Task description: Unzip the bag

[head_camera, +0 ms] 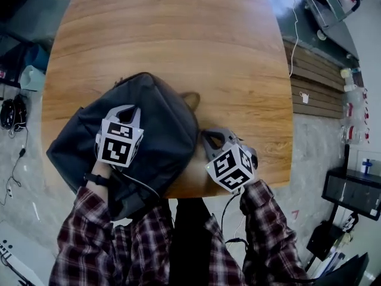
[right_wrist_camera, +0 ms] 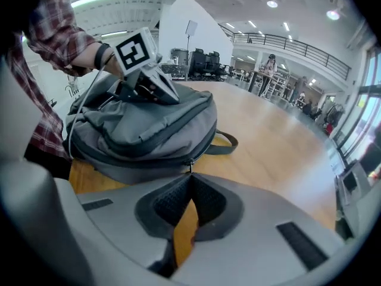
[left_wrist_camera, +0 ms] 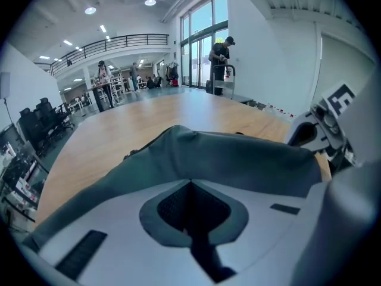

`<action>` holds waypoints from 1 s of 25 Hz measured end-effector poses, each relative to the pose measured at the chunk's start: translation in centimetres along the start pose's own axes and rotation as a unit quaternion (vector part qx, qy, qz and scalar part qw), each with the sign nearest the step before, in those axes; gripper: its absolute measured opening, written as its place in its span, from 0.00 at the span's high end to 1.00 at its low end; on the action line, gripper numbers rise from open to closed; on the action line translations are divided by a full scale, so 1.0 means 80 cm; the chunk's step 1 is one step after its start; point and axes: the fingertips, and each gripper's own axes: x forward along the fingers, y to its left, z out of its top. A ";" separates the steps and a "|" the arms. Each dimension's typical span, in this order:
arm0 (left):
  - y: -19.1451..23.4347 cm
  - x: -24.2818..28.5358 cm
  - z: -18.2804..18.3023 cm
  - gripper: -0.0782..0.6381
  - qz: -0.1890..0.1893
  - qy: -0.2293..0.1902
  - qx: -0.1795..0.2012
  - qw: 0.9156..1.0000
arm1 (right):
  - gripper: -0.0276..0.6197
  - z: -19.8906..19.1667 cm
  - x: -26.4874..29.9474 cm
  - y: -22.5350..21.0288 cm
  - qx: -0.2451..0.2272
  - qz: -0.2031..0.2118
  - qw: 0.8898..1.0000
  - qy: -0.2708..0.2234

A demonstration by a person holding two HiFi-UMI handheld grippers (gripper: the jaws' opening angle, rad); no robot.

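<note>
A dark grey backpack (head_camera: 158,121) lies flat at the near left of the wooden table (head_camera: 178,40). My left gripper (head_camera: 126,112) rests on the bag's top, its jaws shut with the tips pressed into a raised fold of fabric (left_wrist_camera: 238,159). The right gripper view shows that left gripper (right_wrist_camera: 169,97) lying across the bag (right_wrist_camera: 149,133). My right gripper (head_camera: 209,137) sits at the bag's right side, low over the table. Its jaws meet at the small metal zipper pull (right_wrist_camera: 190,167) on the side zip, which runs closed round the bag.
The bag's carry handle (head_camera: 191,100) sticks out toward the table's middle. The near table edge (head_camera: 238,189) runs just under my right gripper. Bare wood stretches beyond the bag. Cables and gear lie on the floor (head_camera: 15,115) to the left.
</note>
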 end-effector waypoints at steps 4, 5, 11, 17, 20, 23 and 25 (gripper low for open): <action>-0.060 -0.032 0.032 0.88 -0.063 -0.039 0.054 0.996 | 0.94 0.019 0.013 -0.018 -0.018 0.003 1.000 -0.005; -0.083 -0.035 0.043 0.88 -0.090 -0.047 0.073 0.992 | 0.94 0.021 0.016 -0.021 -0.024 0.003 1.000 -0.005; -0.149 -0.006 0.061 0.88 -0.152 -0.016 0.166 0.974 | 0.94 0.034 0.035 -0.042 -0.038 -0.004 0.999 -0.003; -0.144 0.028 0.065 0.88 -0.160 0.003 0.157 0.974 | 0.94 0.035 0.040 -0.049 -0.001 0.001 1.000 -0.007; -0.146 0.033 0.070 0.88 -0.156 0.007 0.151 0.976 | 0.94 0.029 0.031 -0.038 0.026 0.003 1.000 -0.009; -0.145 0.036 0.073 0.88 -0.160 0.010 0.140 0.977 | 0.94 0.021 0.019 -0.018 0.048 0.005 0.999 -0.008; -0.145 0.039 0.076 0.88 -0.162 0.011 0.133 0.978 | 0.94 0.016 0.009 0.000 0.059 0.007 0.998 -0.006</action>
